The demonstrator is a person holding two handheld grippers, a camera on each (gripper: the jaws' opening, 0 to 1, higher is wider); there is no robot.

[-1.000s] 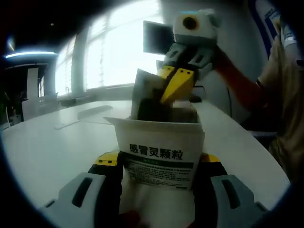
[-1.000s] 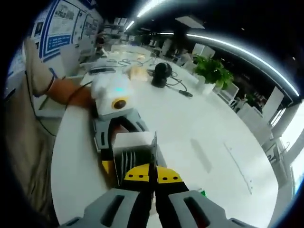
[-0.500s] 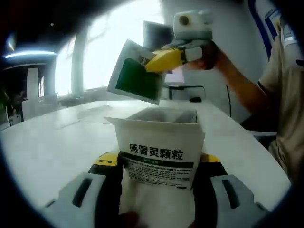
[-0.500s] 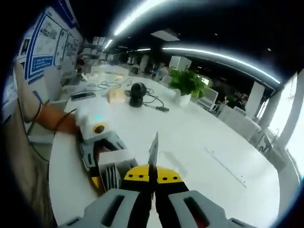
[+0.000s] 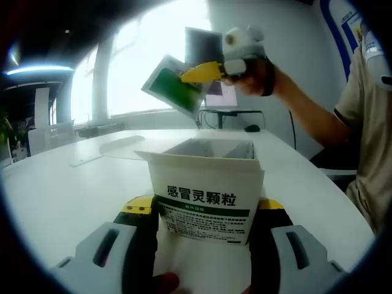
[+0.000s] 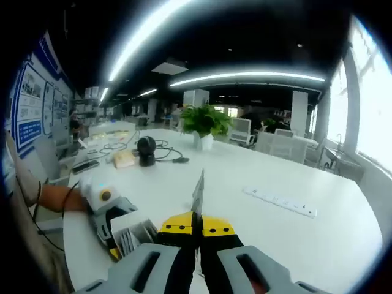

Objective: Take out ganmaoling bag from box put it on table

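A white ganmaoling box (image 5: 205,190) with green print stands upright and open-topped, and my left gripper (image 5: 205,214) is shut on its sides. Several sachets stand inside it (image 6: 133,237). In the left gripper view my right gripper (image 5: 202,72) hangs high above the box, shut on a green and white ganmaoling bag (image 5: 173,83). In the right gripper view that bag (image 6: 197,192) shows edge-on, pinched between the yellow-tipped jaws of my right gripper (image 6: 196,225). The left gripper (image 6: 113,214) and the box sit low at the left of that view.
The white table (image 6: 294,233) stretches wide to the right, with a white power strip (image 6: 280,202) on it. A black camera (image 6: 146,150), cables and a potted plant (image 6: 204,125) stand farther back. A person's arm (image 5: 312,110) reaches in from the right.
My right gripper has lifted the bag higher and farther away from the box. The box and my left gripper have stayed where they were.
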